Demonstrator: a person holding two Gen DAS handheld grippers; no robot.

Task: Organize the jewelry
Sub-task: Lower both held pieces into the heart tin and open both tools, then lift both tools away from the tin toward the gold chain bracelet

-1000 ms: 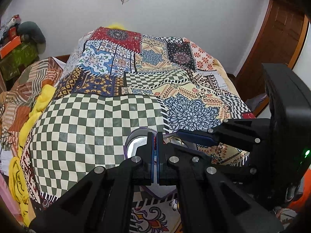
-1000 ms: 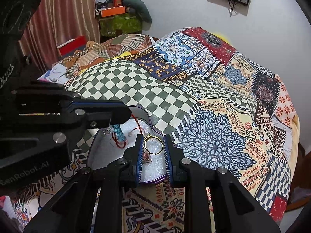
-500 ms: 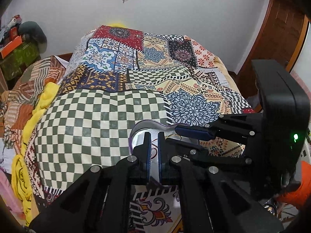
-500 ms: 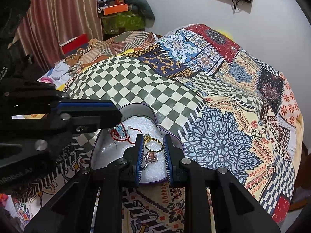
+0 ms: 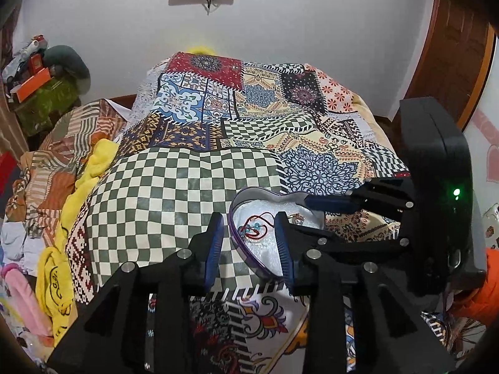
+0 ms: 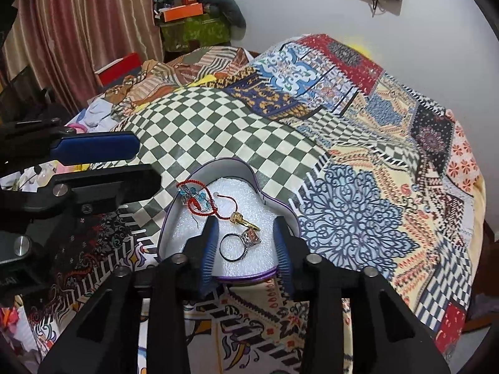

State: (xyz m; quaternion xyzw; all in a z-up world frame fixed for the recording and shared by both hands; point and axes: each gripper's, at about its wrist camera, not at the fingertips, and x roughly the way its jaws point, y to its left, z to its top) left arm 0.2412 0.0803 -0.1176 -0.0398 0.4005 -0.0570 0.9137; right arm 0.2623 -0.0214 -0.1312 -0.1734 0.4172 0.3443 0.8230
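From the left wrist, we tilt our left gripper (image 5: 249, 243) down over the heart-shaped tin (image 5: 246, 254), jaws opening, gripping nothing. From the right wrist, our right gripper (image 6: 246, 243) opens above the silver ring (image 6: 238, 244) lying inside the tin.

the bedspread (image 6: 218, 115) is a patchwork: green and cream checks, a blue lace-like medallion on cream, a red panel, black-and-white checks. the heart-shaped tin (image 6: 265, 201) has a purple rim, pale grey inner wall and white foam lining. in it lie a red cord bracelet (image 6: 202, 201) with light blue beads, a gold ring (image 6: 241, 219) and a dark ring (image 6: 238, 244) with a pinkish stone. both grippers are black with blue ribbed pads (image 6: 207, 249). the curtain (image 6: 78, 31) is brownish pink, the wall (image 5: 280, 25) white
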